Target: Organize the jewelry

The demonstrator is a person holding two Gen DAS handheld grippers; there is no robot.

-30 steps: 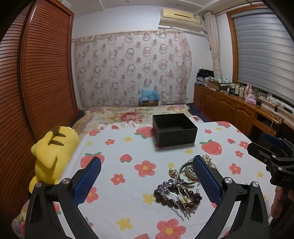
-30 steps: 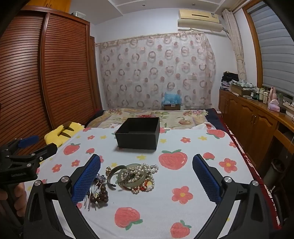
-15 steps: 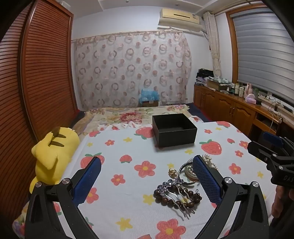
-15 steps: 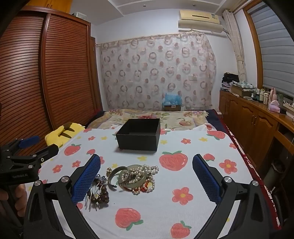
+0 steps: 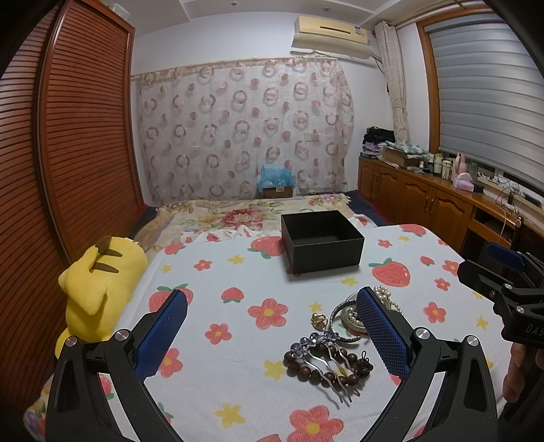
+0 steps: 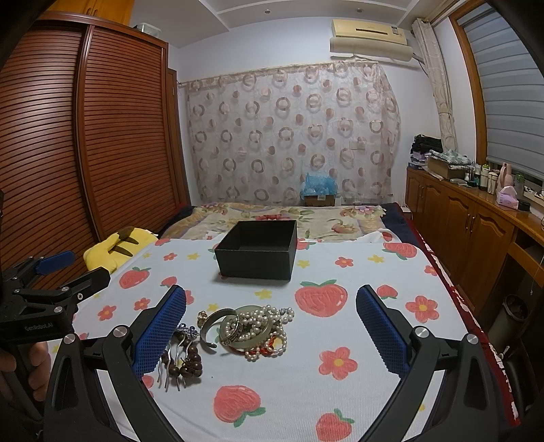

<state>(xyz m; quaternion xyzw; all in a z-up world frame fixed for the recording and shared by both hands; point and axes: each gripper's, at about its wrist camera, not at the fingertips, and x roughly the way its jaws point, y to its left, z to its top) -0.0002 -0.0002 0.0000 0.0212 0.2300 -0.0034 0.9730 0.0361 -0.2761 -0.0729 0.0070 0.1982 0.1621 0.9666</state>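
Jewelry lies heaped on the strawberry-print bedspread (image 6: 357, 391): a wooden bead bracelet (image 5: 323, 369) and a hair comb (image 5: 331, 365) nearest, then a silver bangle (image 6: 212, 323) and pearls (image 6: 265, 321). Both claws hover released, the left gripper (image 5: 272, 335) with the heap at its 3 o'clock, the right gripper (image 6: 271, 335) with it at 9 o'clock. Bare cloth separates the heap from the open black box (image 6: 256, 250) at 12 o'clock. A yellow plush (image 5: 98, 282) sits by the wardrobe (image 6: 85, 136).

Dim, even indoor light in both fisheye views.

Recessed ceiling lights (image 6: 267, 11) glow faintly; the black box (image 6: 256, 251) casts only a soft shadow on the bedspread (image 6: 340, 391). The wardrobe (image 5: 85, 136) bows strongly, corners vignette black, and focus stays sharp without glare.
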